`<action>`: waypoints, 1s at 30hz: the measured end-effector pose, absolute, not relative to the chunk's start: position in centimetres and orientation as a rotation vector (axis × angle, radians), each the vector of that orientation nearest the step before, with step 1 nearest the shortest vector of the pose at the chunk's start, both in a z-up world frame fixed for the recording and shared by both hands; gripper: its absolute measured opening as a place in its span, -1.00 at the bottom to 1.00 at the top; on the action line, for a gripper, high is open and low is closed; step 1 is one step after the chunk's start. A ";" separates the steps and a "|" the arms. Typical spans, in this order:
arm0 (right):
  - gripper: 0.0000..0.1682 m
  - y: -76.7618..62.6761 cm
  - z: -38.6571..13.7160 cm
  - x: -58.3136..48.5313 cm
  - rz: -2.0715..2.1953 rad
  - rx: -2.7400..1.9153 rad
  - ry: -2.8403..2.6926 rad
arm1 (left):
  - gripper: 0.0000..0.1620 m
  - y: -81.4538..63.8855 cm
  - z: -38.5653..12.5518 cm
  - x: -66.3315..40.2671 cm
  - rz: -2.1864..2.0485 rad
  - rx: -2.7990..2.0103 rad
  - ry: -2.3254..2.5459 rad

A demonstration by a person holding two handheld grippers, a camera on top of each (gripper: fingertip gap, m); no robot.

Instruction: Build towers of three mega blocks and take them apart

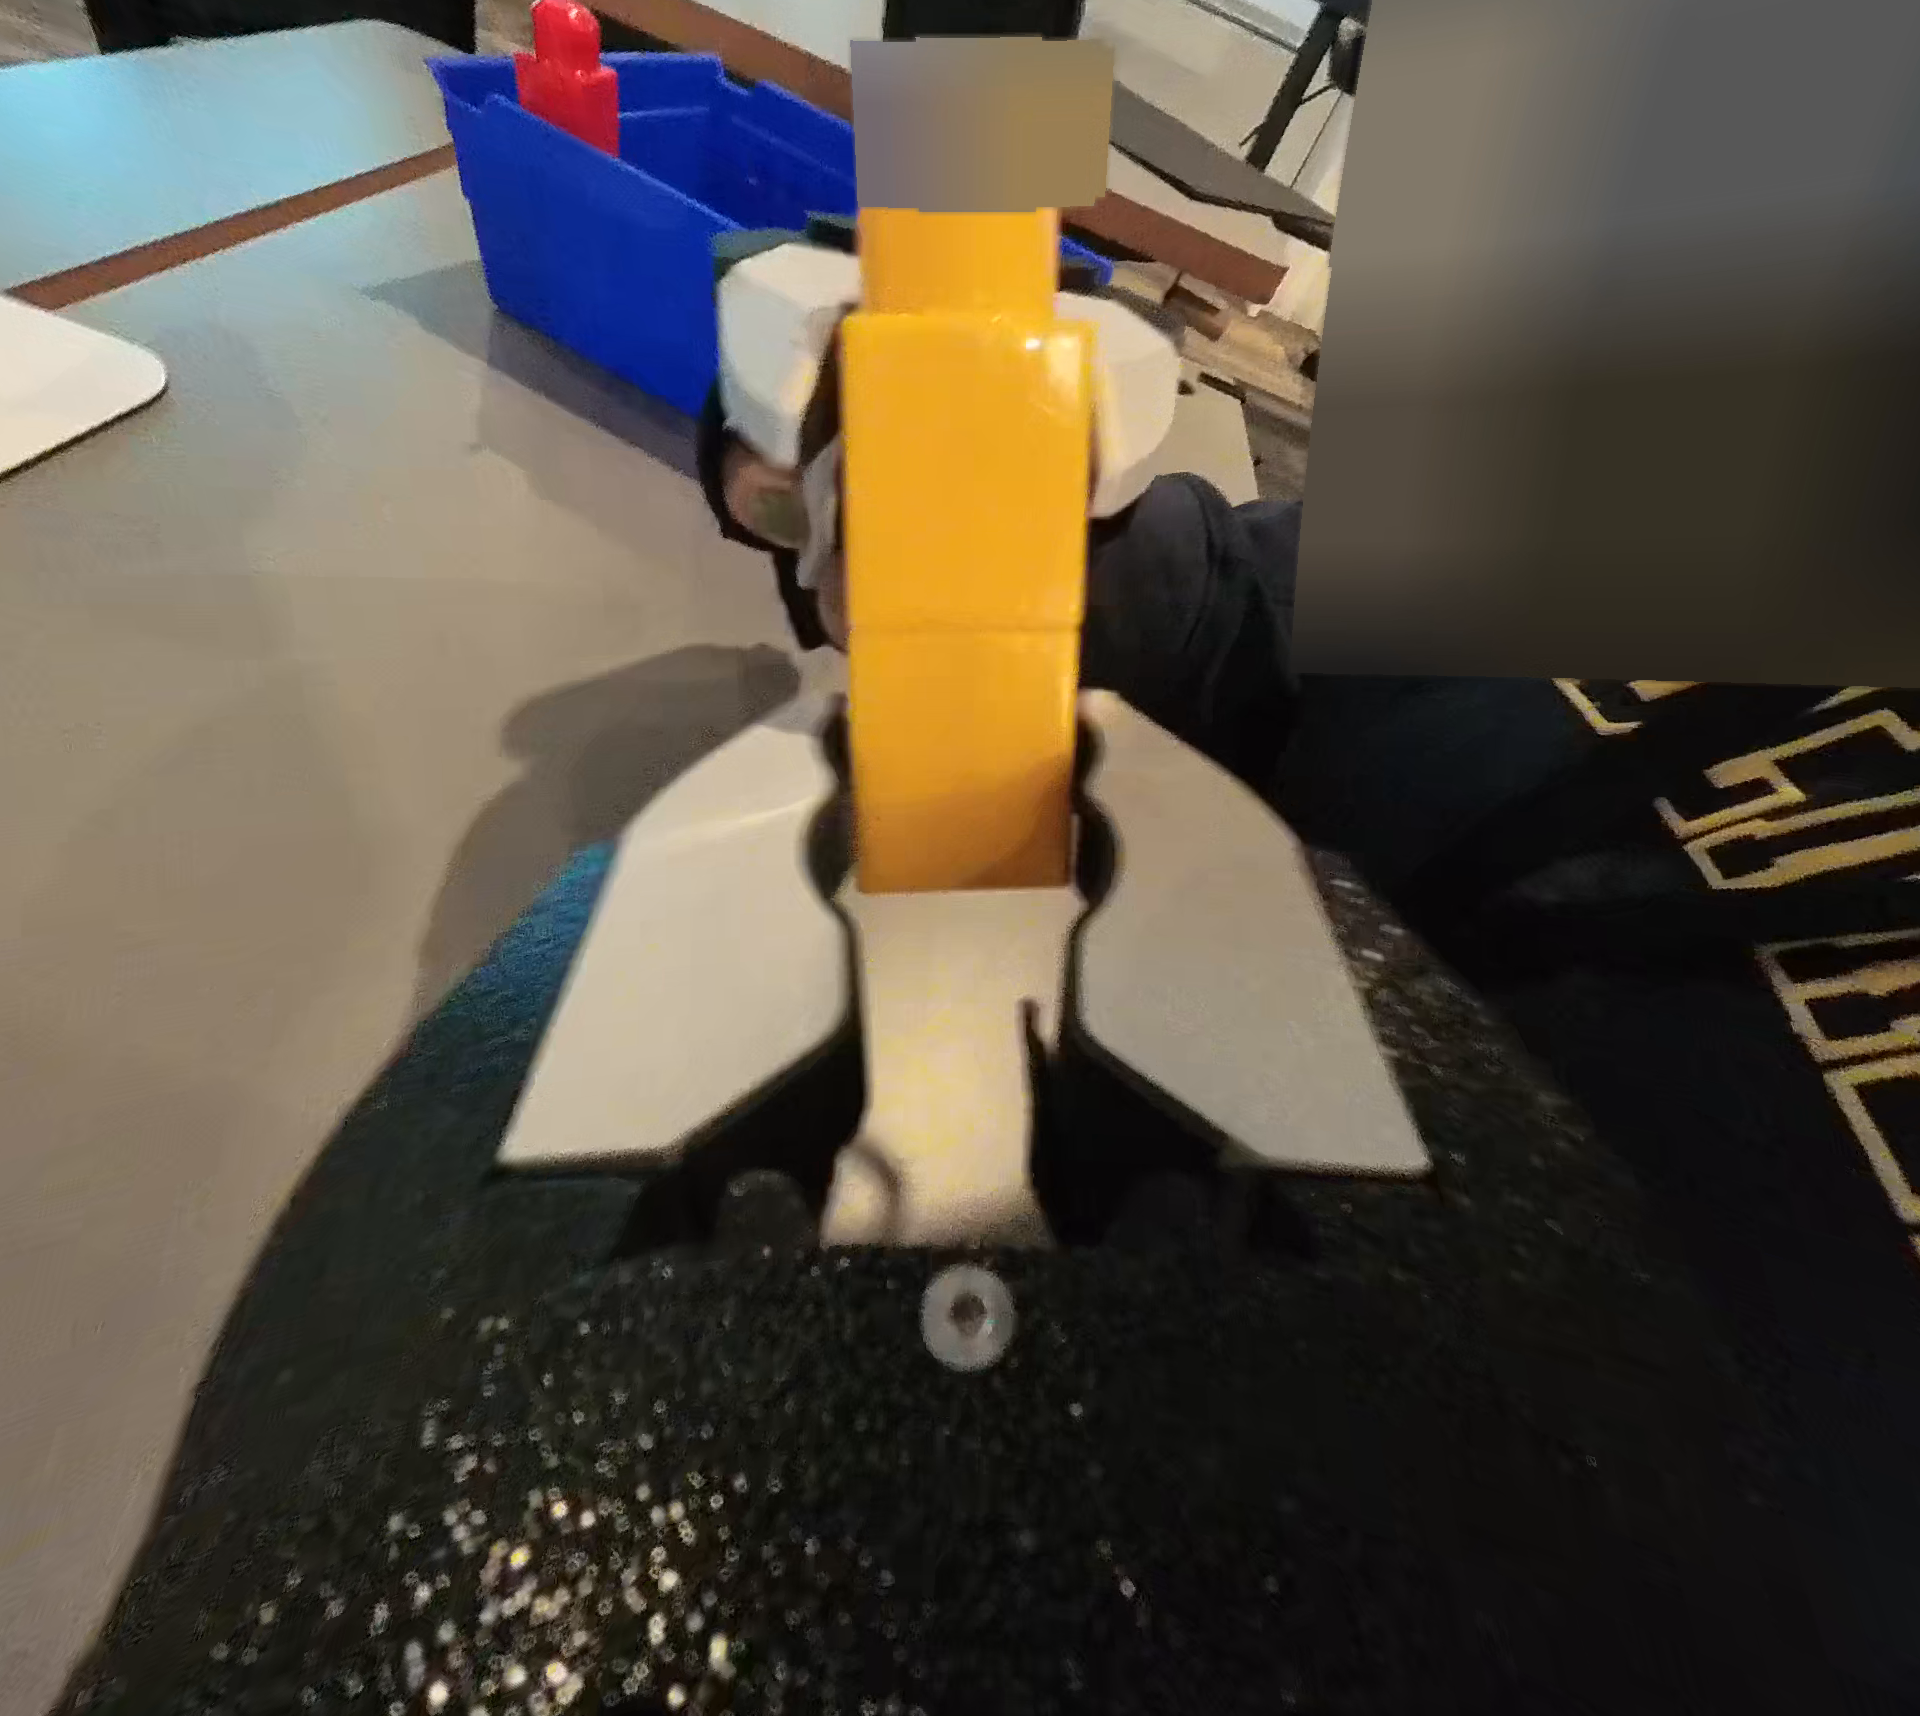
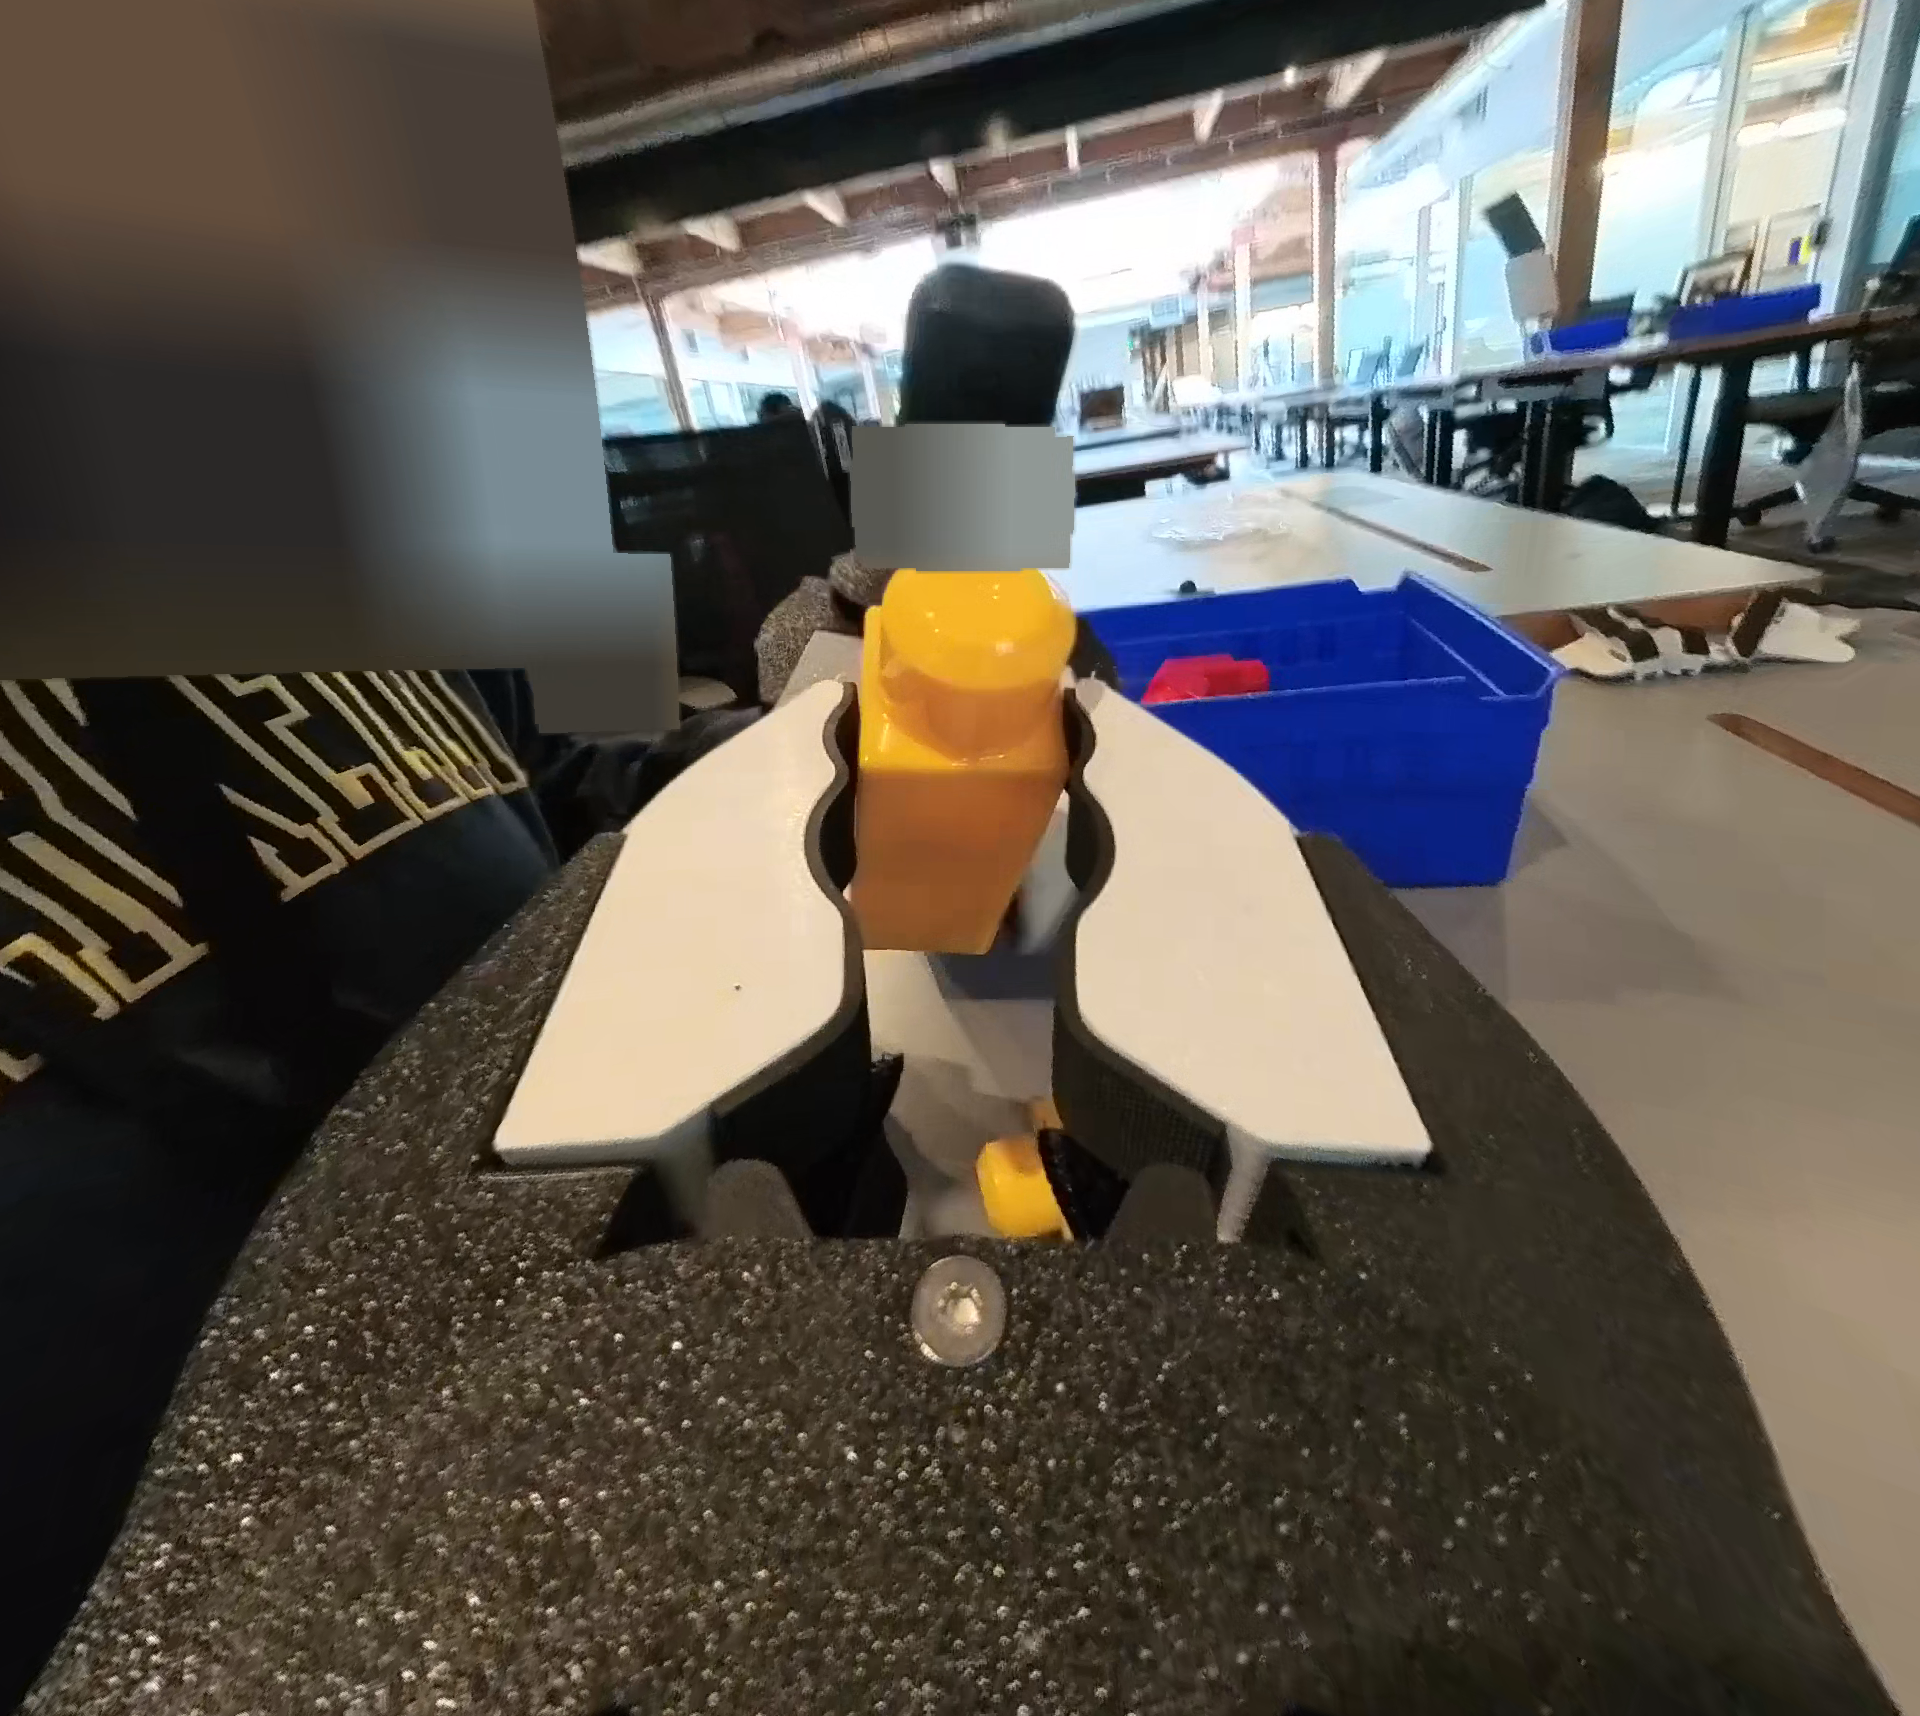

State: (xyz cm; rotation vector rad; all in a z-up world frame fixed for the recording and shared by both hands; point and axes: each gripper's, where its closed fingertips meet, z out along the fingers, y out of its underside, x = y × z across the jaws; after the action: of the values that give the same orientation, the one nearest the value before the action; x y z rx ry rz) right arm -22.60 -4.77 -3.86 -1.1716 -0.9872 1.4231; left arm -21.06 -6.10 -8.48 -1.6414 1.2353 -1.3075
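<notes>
A smooth grey table (image 1: 312, 627) with a thin wooden inlay strip sits in an open office of exposed beams and ducts. The left gripper (image 1: 961, 793) clamps the bottom of a glossy yellow block stack (image 1: 961, 586); the right gripper (image 2: 961, 793) grips its studded top block (image 2: 961, 793), held off the surface. Behind, a ribbed blue bin (image 2: 1371, 752) holds red blocks (image 2: 1205, 679)
</notes>
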 end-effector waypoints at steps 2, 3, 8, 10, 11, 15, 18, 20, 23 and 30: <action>-0.56 -4.5 -3.7 -22.8 1.382 -1.178 -0.982 | -0.55 -5.9 -8.3 -21.2 -1.274 -1.619 1.220; -0.54 -4.2 -3.7 -22.9 1.341 -1.192 -0.972 | -0.56 -5.6 -8.2 -21.5 -1.249 -1.622 1.205; -0.32 -1.1 -8.8 -22.1 1.223 -1.617 -0.881 | -0.56 -2.5 -6.0 -26.1 -0.876 -1.611 1.010; -0.26 -1.5 -11.9 -23.3 1.236 -1.887 -0.874 | -0.56 -2.1 -4.8 -27.9 -0.773 -1.590 0.956; -0.22 -2.1 -13.4 -24.0 1.221 -2.001 -0.903 | -0.56 -1.9 -4.5 -28.6 -0.732 -1.587 0.936; -0.04 -3.2 -18.0 -25.7 0.858 -2.192 -0.998 | -0.56 -1.9 -4.1 -29.6 -0.670 -1.586 0.902; 0.04 -3.9 -19.8 -26.6 0.678 -2.196 -1.068 | -0.56 -2.1 -4.4 -29.5 -0.685 -1.588 0.905; 0.02 -3.6 -20.6 -25.6 0.550 -2.215 -1.103 | -0.56 -2.2 -4.5 -29.4 -0.701 -1.586 0.907; -0.20 -1.2 -20.2 -22.1 0.413 -2.228 -0.981 | -0.57 -2.4 -4.4 -29.3 -0.736 -1.577 0.908; -0.15 -0.6 -19.3 -23.1 0.626 -1.987 -1.101 | -0.56 -2.7 -4.9 -28.7 -0.799 -1.561 0.925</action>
State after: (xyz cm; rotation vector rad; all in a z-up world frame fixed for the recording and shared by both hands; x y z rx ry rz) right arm -23.12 -0.60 -19.25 -1.9868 -1.1010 0.6261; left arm -28.74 -2.67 -4.93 -1.5610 0.9248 -0.7992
